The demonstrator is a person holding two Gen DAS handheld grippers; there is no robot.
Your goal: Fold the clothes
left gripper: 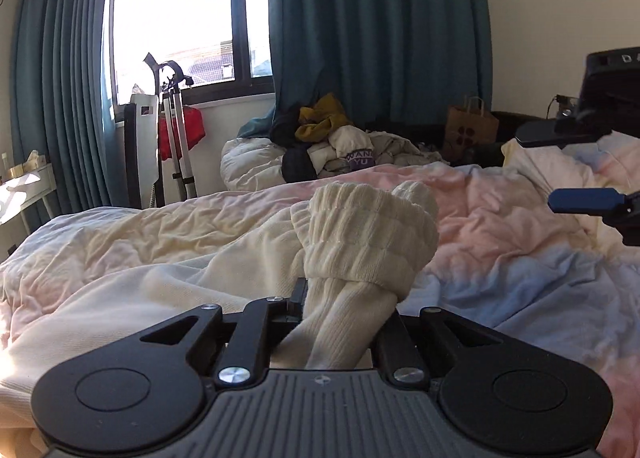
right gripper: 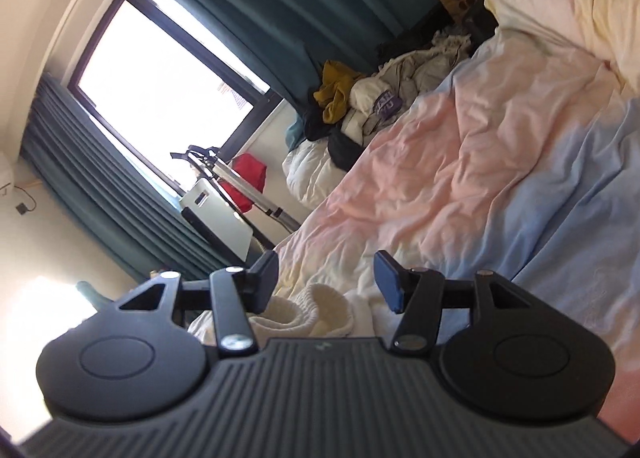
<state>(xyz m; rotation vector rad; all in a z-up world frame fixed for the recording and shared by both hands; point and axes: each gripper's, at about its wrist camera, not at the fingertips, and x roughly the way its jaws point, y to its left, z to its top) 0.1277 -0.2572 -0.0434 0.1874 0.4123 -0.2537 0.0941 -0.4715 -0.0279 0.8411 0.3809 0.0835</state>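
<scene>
My left gripper (left gripper: 340, 314) is shut on a pair of cream ribbed socks (left gripper: 360, 250). The socks stand up between the jaws, with the cuff rolled over into a bundle above them. A cream garment (left gripper: 168, 278) lies on the bed to the left. My right gripper (right gripper: 326, 278) is open and empty, tilted, above the cream sock cuff (right gripper: 308, 310) that shows just below it. The right gripper also shows at the right edge of the left wrist view (left gripper: 588, 166), with its blue fingertip (left gripper: 580, 200) apart from the socks.
A pastel pink, blue and yellow duvet (left gripper: 500, 234) covers the bed. A pile of clothes (left gripper: 332, 142) lies at the far side by teal curtains (left gripper: 360, 26). A brown paper bag (left gripper: 470, 126) stands behind. A window (left gripper: 172, 14) and a white stand (left gripper: 140, 146) are at the left.
</scene>
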